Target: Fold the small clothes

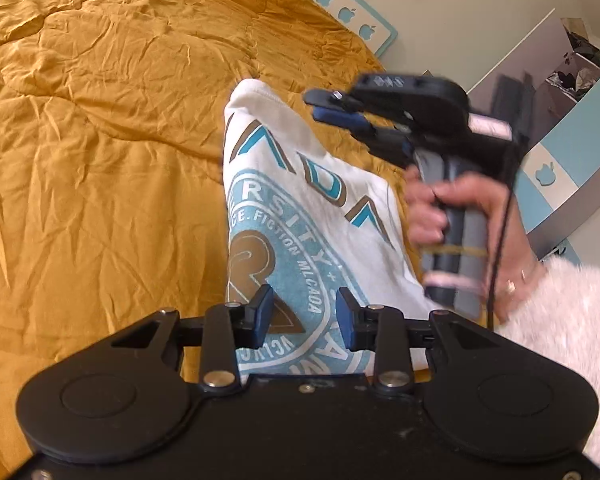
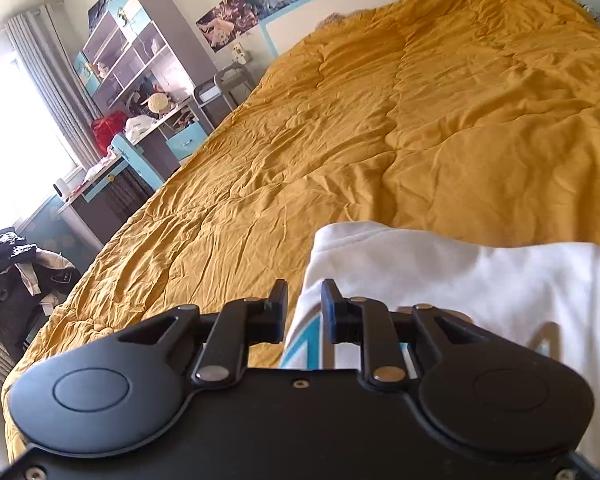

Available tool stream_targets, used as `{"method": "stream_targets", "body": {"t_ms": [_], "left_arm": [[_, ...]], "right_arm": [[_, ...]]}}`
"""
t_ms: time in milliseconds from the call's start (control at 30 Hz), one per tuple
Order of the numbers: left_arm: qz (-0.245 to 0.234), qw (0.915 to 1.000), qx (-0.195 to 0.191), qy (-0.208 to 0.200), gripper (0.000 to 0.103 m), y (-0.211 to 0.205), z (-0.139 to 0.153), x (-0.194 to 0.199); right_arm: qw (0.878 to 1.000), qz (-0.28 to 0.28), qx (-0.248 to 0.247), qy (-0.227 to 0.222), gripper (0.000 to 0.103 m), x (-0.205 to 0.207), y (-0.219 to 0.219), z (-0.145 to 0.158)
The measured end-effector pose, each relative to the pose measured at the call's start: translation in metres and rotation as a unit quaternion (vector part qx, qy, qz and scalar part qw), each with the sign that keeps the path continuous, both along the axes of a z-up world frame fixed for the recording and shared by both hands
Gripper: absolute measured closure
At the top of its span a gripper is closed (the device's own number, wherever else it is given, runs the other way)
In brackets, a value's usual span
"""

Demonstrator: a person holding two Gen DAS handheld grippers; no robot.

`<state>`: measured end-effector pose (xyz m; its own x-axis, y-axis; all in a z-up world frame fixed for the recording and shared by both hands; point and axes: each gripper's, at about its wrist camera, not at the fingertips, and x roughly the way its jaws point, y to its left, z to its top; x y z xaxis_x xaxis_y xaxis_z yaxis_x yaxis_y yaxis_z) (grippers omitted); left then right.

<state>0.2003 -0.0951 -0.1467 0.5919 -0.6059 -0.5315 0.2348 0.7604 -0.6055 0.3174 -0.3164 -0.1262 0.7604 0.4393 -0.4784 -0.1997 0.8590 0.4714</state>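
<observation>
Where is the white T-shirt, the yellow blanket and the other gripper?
white T-shirt (image 1: 300, 208): left wrist view, on its blue print.
yellow blanket (image 1: 100, 120): left wrist view, wrinkled middle.
right gripper (image 1: 332, 110): left wrist view, between its fingers.

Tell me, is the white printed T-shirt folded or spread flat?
Folded. The white printed T-shirt lies as a narrow strip on the mustard quilt, its round logo cut off at a straight edge.

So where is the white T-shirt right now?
The T-shirt lies folded on the mustard quilt, near the bed's edge. In the left wrist view it runs from the left gripper up toward the right gripper.
</observation>
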Motion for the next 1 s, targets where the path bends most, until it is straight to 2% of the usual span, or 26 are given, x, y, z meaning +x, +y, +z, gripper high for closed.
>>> {"method": "stream_targets", "body": {"t_ms": [67,267,367,467,567,633,667,700,733,867,1000], "left_arm": [[-0.008,0.9999,0.007,-0.006,0.068,-0.001,-0.005,-0.003],[-0.018,0.9998,-0.003,-0.008,0.068,0.001,-0.019,-0.005],[-0.019,0.9997,-0.012,-0.005,0.068,0.004,-0.024,-0.005],[-0.02,0.9996,-0.02,-0.002,0.067,0.007,-0.026,-0.008],[-0.016,0.9994,-0.03,0.002,0.067,0.011,-0.022,-0.005],[-0.012,0.9994,-0.03,0.006,0.067,0.015,-0.013,-0.001],[-0.008,0.9996,-0.025,0.006,0.067,0.017,-0.008,-0.002],[-0.003,0.9998,-0.017,0.003,0.066,0.017,-0.003,-0.003],[0.0,1.0,-0.01,0.0,0.064,0.018,0.002,-0.004],[0.007,0.9999,0.009,-0.004,0.062,0.02,0.016,-0.006],[0.005,0.9998,0.02,-0.006,0.06,0.017,0.023,-0.008]], "right_arm": [[1.0,-0.002,0.009,0.026,0.084,0.029,0.011,-0.011],[0.996,-0.046,-0.016,0.074,0.084,0.09,0.026,-0.046],[0.994,-0.06,-0.015,0.085,0.084,0.103,0.025,-0.055],[0.995,-0.052,-0.005,0.084,0.084,0.1,0.02,-0.048],[0.998,-0.032,0.001,0.047,0.083,0.079,0.009,-0.023],[0.999,-0.014,0.032,0.027,0.077,0.053,-0.01,-0.004],[0.999,-0.009,0.047,0.017,0.067,0.038,-0.021,0.004],[0.998,-0.007,0.06,0.009,0.05,0.022,-0.034,0.011],[0.998,-0.008,0.069,-0.002,0.043,0.003,-0.05,0.019],[0.997,-0.037,0.061,-0.017,0.039,-0.058,-0.112,0.026],[0.995,-0.067,0.07,0.018,0.034,-0.097,-0.167,0.01]]}}
